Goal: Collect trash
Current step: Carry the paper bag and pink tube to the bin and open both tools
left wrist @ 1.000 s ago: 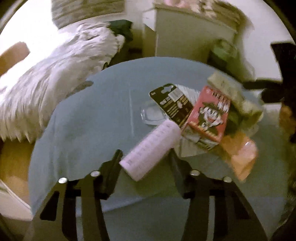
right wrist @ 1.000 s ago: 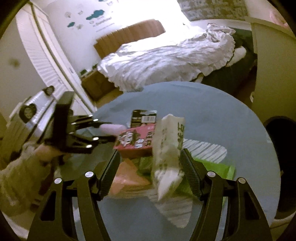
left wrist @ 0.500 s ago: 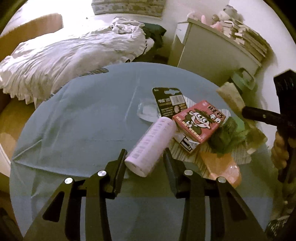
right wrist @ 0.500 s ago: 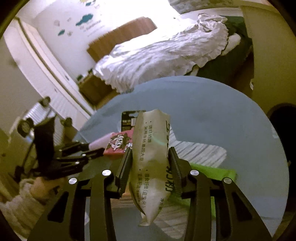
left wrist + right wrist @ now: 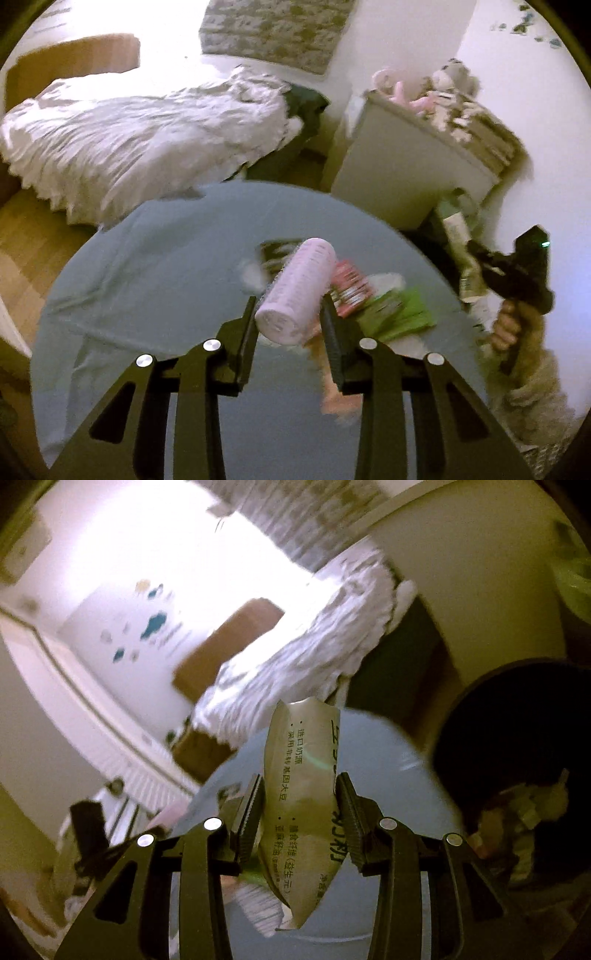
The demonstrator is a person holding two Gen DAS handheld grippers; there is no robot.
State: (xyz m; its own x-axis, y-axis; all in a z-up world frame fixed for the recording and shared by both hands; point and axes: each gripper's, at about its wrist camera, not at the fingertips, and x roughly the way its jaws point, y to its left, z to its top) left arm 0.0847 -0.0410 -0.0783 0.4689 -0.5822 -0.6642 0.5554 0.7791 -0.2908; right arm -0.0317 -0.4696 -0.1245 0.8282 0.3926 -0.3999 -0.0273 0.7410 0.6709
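Note:
A pink cylinder [image 5: 295, 291] sits between the fingers of my left gripper [image 5: 289, 301], whose jaws are closing and press on it. It hangs above the blue table [image 5: 147, 295]. Under it lie a black card pack [image 5: 275, 251], a red carton [image 5: 349, 288] and a green wrapper [image 5: 402, 314]. My right gripper [image 5: 300, 779] is shut on a beige pouch [image 5: 306, 738] with green print, held upright over the table's far edge. The same pouch [image 5: 461, 251] shows at the right of the left wrist view.
A black bin [image 5: 517, 709] with trash [image 5: 517, 819] in it stands beside the table on the right. A bed [image 5: 129, 129] lies behind the table and a grey cabinet [image 5: 399, 173] at back right. A blurred orange wrapper [image 5: 332, 398] lies near the front.
My left gripper narrowed on the pink cylinder and lifted it off the table. My right gripper shut on the beige pouch and swung it away from the pile to the bin side.

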